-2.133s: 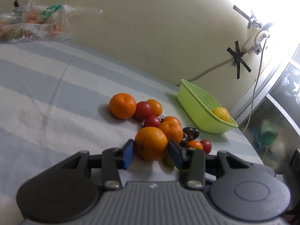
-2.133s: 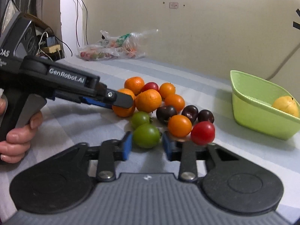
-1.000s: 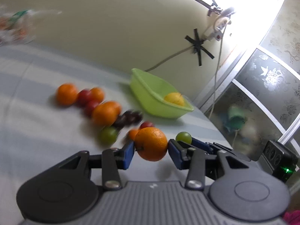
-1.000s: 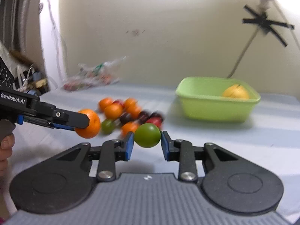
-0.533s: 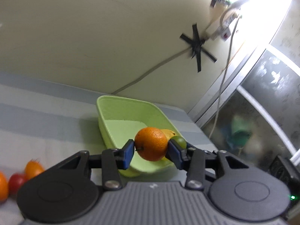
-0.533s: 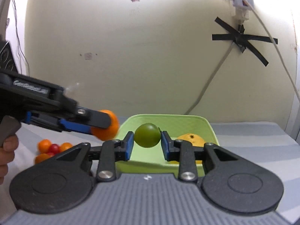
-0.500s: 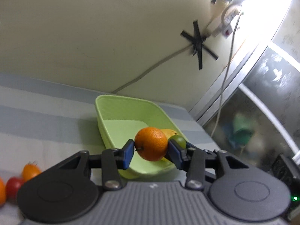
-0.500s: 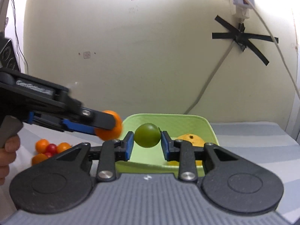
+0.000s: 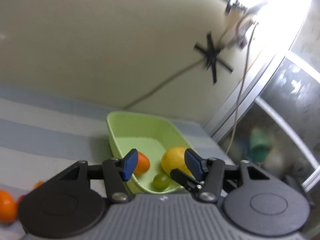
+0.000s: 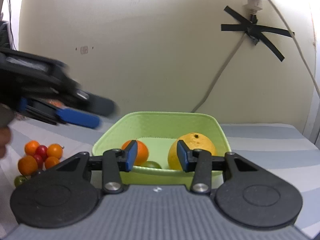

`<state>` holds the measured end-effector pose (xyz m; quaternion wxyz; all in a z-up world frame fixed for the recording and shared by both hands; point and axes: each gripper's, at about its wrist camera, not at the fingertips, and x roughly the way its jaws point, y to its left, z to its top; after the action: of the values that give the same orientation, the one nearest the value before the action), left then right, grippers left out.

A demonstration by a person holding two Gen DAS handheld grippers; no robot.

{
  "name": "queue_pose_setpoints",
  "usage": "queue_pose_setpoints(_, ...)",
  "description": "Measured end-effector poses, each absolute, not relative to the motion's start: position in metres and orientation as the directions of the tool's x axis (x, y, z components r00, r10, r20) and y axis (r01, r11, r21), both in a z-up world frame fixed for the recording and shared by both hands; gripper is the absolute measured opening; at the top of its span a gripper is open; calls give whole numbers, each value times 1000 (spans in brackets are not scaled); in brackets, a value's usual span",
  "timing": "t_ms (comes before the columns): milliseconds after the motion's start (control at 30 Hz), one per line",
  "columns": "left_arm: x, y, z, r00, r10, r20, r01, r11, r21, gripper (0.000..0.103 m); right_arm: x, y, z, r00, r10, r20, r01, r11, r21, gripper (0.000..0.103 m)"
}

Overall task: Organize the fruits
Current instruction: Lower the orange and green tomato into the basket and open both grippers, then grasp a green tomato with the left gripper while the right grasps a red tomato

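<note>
A light green bin [image 9: 124, 124] [image 10: 160, 118] stands on the striped cloth by the wall. Inside it lie a yellow citrus [image 9: 174, 160] [image 10: 195, 144], an orange [image 9: 142, 164] [image 10: 141, 153] and a small green fruit [image 9: 161, 182] [image 10: 152, 164]. My left gripper [image 9: 161, 161] hovers over the bin's near end, jaws opening with nothing pressed between the pads. My right gripper [image 10: 157, 156] is at the bin's near rim, jaws likewise opening and holding nothing. In the right wrist view the left gripper [image 10: 80, 112] shows blurred at the left.
A heap of oranges and red fruits [image 10: 40, 156] with a green one [image 10: 20, 180] lies left of the bin. A cable taped to the wall [image 10: 254, 30] runs down behind the bin. A window frame [image 9: 280, 104] closes the right side. A fingertip [image 10: 4, 140] shows at the left edge.
Both grippers let go: the orange dropped from the left one and the green fruit from the right one into the bin. Their jaws now stand wider.
</note>
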<state>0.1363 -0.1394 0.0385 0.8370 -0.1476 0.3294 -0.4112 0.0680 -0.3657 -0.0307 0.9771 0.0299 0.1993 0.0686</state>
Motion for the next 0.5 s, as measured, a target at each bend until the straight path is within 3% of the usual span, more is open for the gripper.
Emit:
queue_pose_setpoints(167,102,-70,49,536,-756,-376,545,650,-529,53,51,-364,-23,922,177,-343,-141,982,129,46)
queue_pose_setpoints(333,71,-21,36,608,-680,-410,482,726,-489,53,30,-350,-19,906,276,-320,-233,958,164,46)
queue_pose_setpoints(500,62,5,13,595,-671,-443,425,730,-535,53,11,-324,-28,877,336,-343,-303,941,148,46)
